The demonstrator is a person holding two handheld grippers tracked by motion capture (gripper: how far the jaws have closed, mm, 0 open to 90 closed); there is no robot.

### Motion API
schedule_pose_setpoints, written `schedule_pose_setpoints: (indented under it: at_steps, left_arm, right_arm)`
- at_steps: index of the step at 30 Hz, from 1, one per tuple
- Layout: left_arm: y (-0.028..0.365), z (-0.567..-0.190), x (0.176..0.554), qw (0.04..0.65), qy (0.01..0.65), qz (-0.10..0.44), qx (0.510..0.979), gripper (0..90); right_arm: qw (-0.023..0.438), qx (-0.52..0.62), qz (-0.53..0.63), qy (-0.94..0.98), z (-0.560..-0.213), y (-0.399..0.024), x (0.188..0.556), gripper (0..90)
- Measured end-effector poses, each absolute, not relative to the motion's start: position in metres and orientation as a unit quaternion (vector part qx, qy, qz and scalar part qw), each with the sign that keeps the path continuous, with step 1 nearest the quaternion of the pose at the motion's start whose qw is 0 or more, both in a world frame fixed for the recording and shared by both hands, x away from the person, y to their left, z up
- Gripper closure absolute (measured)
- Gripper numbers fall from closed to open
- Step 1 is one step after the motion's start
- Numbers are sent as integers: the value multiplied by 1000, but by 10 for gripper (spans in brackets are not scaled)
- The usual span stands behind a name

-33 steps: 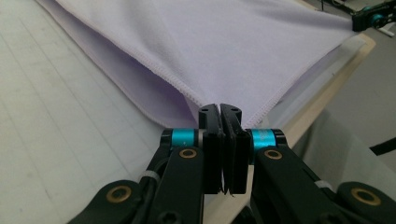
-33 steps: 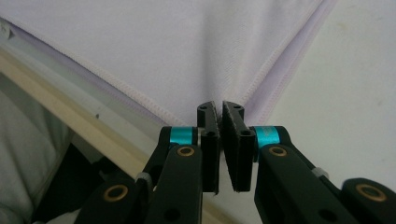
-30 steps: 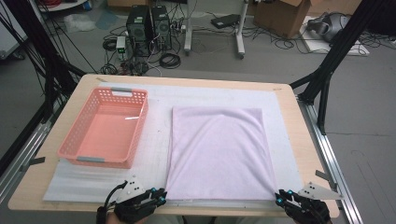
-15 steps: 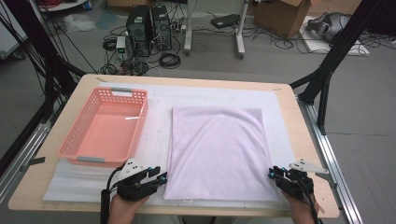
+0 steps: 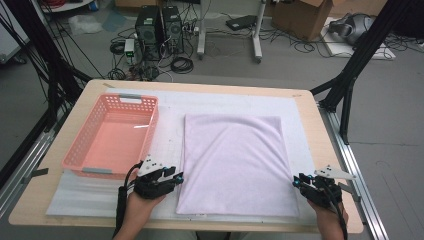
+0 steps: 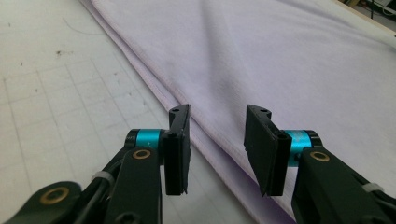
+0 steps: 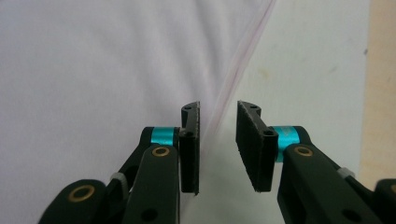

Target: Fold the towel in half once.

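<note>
Pale lilac towel, folded flat on white mat

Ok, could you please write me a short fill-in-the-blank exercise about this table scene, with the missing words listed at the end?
1. The pale lilac folded cloth lies flat on the white mat, to the ____ of the pink plastic basket in the high view.
2. The pink plastic basket holds ____.
3. The left gripper has its jaws ____ over the cloth's hemmed edge.
4. The right gripper straddles the cloth's ____ with open jaws.

Missing words: right; nothing; open; edge
</note>
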State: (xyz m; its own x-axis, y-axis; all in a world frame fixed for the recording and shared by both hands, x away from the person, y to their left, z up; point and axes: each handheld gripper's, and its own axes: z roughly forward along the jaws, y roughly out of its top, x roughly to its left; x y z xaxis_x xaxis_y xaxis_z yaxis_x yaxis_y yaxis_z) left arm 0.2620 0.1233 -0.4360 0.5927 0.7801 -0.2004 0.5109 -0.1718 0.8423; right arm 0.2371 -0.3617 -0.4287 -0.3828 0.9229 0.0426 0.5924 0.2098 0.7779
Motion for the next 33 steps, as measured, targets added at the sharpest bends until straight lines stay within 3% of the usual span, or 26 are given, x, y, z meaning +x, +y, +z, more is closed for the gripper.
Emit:
schedule_pose_setpoints:
  at_steps: [3, 5, 14, 17, 23, 26, 30, 33]
  left_arm:
    - [120, -437, 276, 473, 431, 141, 755, 736]
    - [118, -439, 287, 468, 435, 140, 757, 756]
    - [96, -449, 316, 423, 418, 167, 786, 654]
    - [93, -449, 315, 400, 407, 200, 796, 860]
    - [108, -447, 308, 404, 442, 201, 775, 865]
    - [110, -449, 307, 405, 442, 196, 776, 826]
    - [116, -450, 310, 424, 457, 174, 762, 613]
    - [116, -449, 309, 440, 453, 163, 758, 506]
  right_arm:
    - [229, 502, 378, 744, -426, -362, 243, 687]
    - [227, 501, 377, 745, -427, -362, 249, 684]
    - [225, 491, 381, 750, -428, -356, 270, 677]
    - [223, 487, 377, 755, -431, -355, 272, 677]
    - [228, 495, 368, 753, -432, -357, 269, 656]
    - [229, 499, 369, 750, -434, -359, 270, 631]
    - [218, 496, 365, 757, -439, -352, 276, 620]
    - [211, 491, 343, 772, -444, -349, 281, 826]
